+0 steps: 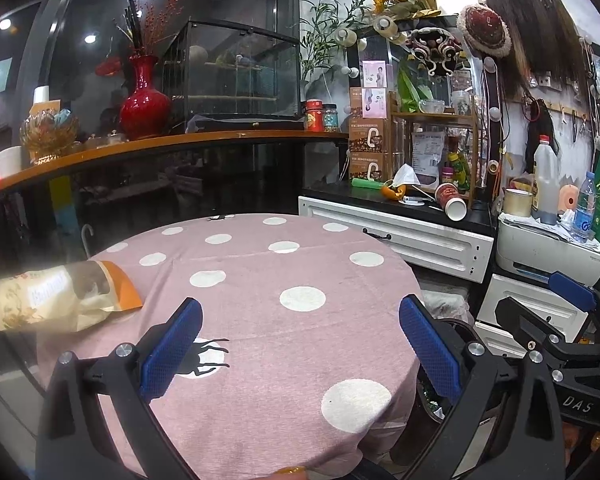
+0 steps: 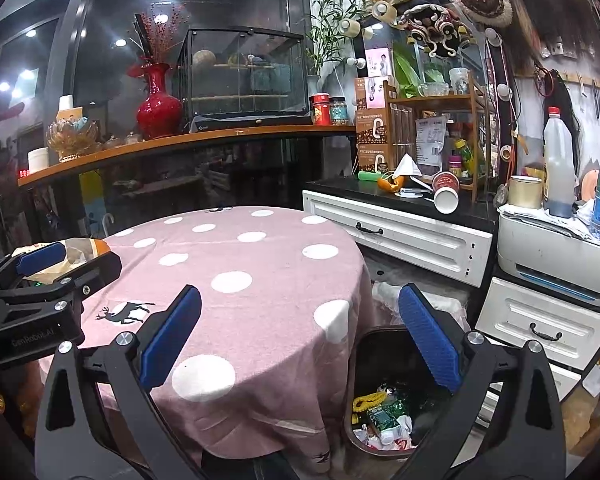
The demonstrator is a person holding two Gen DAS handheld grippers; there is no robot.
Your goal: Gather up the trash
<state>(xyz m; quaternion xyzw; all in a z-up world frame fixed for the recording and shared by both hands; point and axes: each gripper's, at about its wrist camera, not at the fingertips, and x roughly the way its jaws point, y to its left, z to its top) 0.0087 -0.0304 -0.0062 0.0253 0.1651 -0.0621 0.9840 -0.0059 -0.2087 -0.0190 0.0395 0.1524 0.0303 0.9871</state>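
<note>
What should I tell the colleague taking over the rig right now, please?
Left claw: open, empty, above the round table's polka-dot cloth.
Right claw: open, empty, at the table's right edge, above the bin.
Trash left on the table: one snack bag at the far left edge.
The black bin stands on the floor right of the table and already holds wrappers and bottles.
A tipped paper cup, a face mask and orange peel lie on the black counter behind; whether those count as trash is unclear.
Next: probably left claw takes the bag to the bin.
</note>
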